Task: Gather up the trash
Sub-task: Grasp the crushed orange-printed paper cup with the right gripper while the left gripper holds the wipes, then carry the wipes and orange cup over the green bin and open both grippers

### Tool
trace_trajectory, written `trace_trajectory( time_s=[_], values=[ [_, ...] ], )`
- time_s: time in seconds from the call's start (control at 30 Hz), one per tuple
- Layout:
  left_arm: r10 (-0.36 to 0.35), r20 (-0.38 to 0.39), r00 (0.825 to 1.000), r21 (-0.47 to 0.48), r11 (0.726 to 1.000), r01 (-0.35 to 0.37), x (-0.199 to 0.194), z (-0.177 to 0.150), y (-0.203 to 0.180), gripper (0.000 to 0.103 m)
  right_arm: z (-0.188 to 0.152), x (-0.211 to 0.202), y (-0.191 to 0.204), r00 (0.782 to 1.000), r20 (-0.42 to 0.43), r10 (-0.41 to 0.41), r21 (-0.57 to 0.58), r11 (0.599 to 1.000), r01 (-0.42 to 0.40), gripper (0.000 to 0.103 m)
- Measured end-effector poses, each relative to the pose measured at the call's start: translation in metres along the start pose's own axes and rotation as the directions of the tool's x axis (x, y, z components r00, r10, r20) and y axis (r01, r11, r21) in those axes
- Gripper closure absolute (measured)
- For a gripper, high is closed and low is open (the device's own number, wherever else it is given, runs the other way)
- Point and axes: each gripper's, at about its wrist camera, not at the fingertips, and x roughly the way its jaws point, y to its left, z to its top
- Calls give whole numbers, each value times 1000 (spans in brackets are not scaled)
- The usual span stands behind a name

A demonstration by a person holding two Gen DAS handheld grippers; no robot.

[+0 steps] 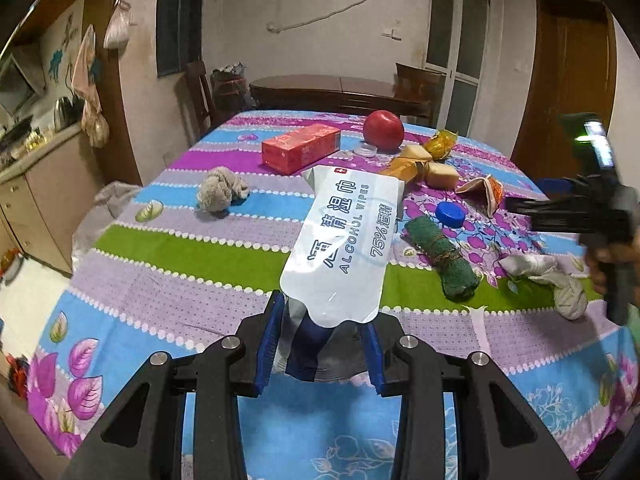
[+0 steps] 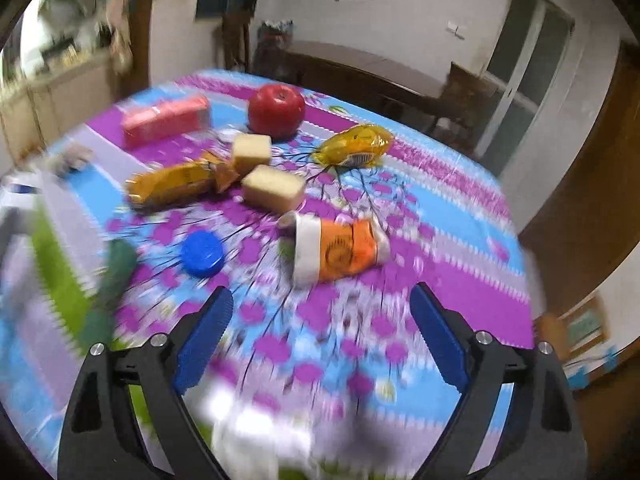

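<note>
The left tongs (image 1: 320, 344) are clamped on the near end of an alcohol wipes packet (image 1: 344, 240), which sticks out straight ahead of them, its long axis running away toward the far edge of the desk (image 1: 160, 320); whether the far end rests on the cloth or hangs just above it cannot be told. So that hand is taken up, and the next piece of trash falls to the other one.

The right tongs (image 2: 322, 336) stand wide apart and hold nothing, above the right part of the desk. Straight ahead of them, near and slightly toward the far edge, lies a crumpled orange-and-white wrapper (image 2: 340, 250). Its long axis runs roughly crosswise to the tongs, white end to the left, orange end to the right. This looks the likeliest next pick, and a grasp across its narrow middle would call for little turning of the wrist.

A blue cap (image 2: 202, 254) lies to the left of the wrapper, apart from it. The right view is blurred, so fine detail is uncertain
</note>
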Motion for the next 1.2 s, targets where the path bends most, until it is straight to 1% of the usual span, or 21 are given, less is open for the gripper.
trace_trajectory(
  time_s=[0.07, 0.1, 0.13, 0.17, 0.2, 0.23, 0.27, 0.3, 0.33, 0.4, 0.43, 0.5, 0.57, 0.63, 0.77, 0.87, 0.93, 1.1, 1.2],
  values=[
    [-17, -14, 1000, -20, 1000, 17, 3, 0, 4, 64, 9, 16, 9, 997, -39, -70, -46, 997, 68, 17],
    [-20, -17, 1000, -24, 1000, 20, 3, 1, 5, 64, 12, 24, 13, 993, -59, -105, -66, 993, 101, 23],
    [-23, -16, 1000, -28, 999, 22, 4, 1, 7, 64, 14, 33, 18, 985, -79, -151, -99, 985, 143, 33],
    [-26, -15, 1000, -30, 999, 26, 4, 1, 8, 64, 15, 40, 21, 978, -93, -187, -129, 976, 175, 38],
    [-31, -13, 999, -31, 999, 30, 3, 1, 8, 64, 16, 45, 23, 972, -100, -211, -155, 969, 194, 48],
    [-35, -12, 999, -31, 999, 35, 4, 2, 8, 64, 15, 51, 24, 964, -110, -241, -180, 959, 219, 63],
    [-36, -10, 999, -29, 999, 36, 4, 2, 7, 64, 15, 55, 25, 959, -118, -257, -192, 954, 232, 74],
    [-37, -8, 999, -27, 999, 37, 4, 2, 6, 64, 14, 56, 23, 955, -115, -275, -198, 948, 249, 83],
    [-39, -6, 999, -26, 999, 39, 5, 3, 5, 64, 12, 51, 22, 955, -85, -285, -201, 943, 264, 92],
    [-44, -4, 999, -27, 999, 44, 6, 4, 4, 64, 9, 40, 20, 959, -45, -279, -195, 944, 266, 100],
    [-43, -3, 999, -26, 999, 43, 6, 4, 2, 64, 9, 26, 15, 968, -7, -252, -177, 953, 247, 100],
    [-40, -1, 999, -20, 999, 40, 6, 5, -1, 64, 9, 5, 8, 968, 50, -246, -151, 956, 251, 100],
    [-40, 1, 999, -11, 999, 40, 6, 6, -6, 64, 10, -19, 1, 970, 112, -217, -129, 964, 230, 100],
    [-41, 3, 999, -1, 999, 41, 6, 8, -12, 64, 9, -46, -7, 963, 170, -211, -111, 966, 232, 100],
    [-46, 26, 999, 39, 998, 45, 2, 16, -30, 64, 0, -101, -22, 954, 250, -165, -51, 982, 183, 100],
    [-61, 41, 997, 66, 996, 58, -2, 23, -45, 64, -15, -137, -28, 949, 294, -114, -6, 993, 122, 100],
    [-64, 57, 996, 92, 994, 58, -5, 28, -57, 64, -28, -154, -26, 947, 310, -86, 9, 996, 87, 100],
    [-45, 95, 995, 141, 990, 31, -12, 34, -83, 64, -64, -184, -20, 944, 326, -52, 44, 998, 40, 100],
    [-47, 101, 994, 163, 986, 30, -15, 35, -96, 64, -88, -195, -14, 942, 332, -54, 74, 997, 31, 100]
  ],
)
